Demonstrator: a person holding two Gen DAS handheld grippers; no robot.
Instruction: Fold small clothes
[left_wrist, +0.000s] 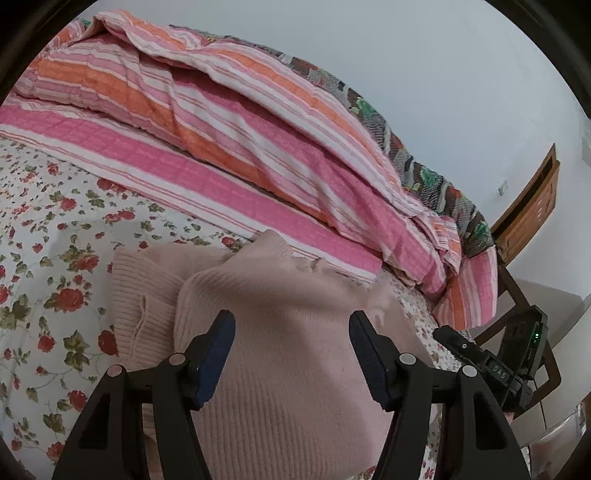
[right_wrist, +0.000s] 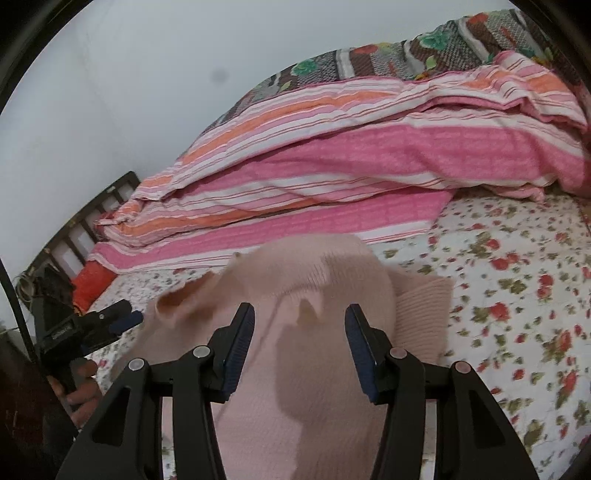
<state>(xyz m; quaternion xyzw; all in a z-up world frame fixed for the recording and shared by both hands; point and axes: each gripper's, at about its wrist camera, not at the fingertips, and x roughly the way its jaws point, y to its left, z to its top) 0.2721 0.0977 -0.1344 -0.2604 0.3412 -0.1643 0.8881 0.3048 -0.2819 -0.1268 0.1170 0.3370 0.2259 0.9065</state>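
A pale pink knitted sweater (left_wrist: 280, 332) is seen lying on the floral bedsheet (left_wrist: 55, 258) of a bed, just in front of a heap of pink and orange striped quilt (left_wrist: 229, 147), which is taken here as the landmark. The garment is partly gathered: a ribbed end lies flat on the sheet at the quilt's near side, while the body is bunched and mounded, with one edge lifted toward the quilt. The left claw (left_wrist: 291, 354) is held spread over the middle of the sweater, its blue pads wide apart and nothing pinched between them. The right claw (right_wrist: 300, 343) is likewise spread above the knit, on the side of the sweater away from the quilt, and no cloth is gripped by it. In the right wrist view the left claw (right_wrist: 122, 319) is seen from the side, beyond the sweater's edge, held by a hand (right_wrist: 79, 387). Behind the quilt a darker patterned blanket (right_wrist: 369, 55) is bunched against the wall. The step in hand is judged to be an early fold or a re-grasp, since the garment is neither flattened nor neatly halved. For the next move, an edge or corner of the knit would need to be pinched by each claw, and the fabric drawn out flat on the sheet before being doubled over; because the knit is soft and loose, slipping and uneven layers are to be expected.
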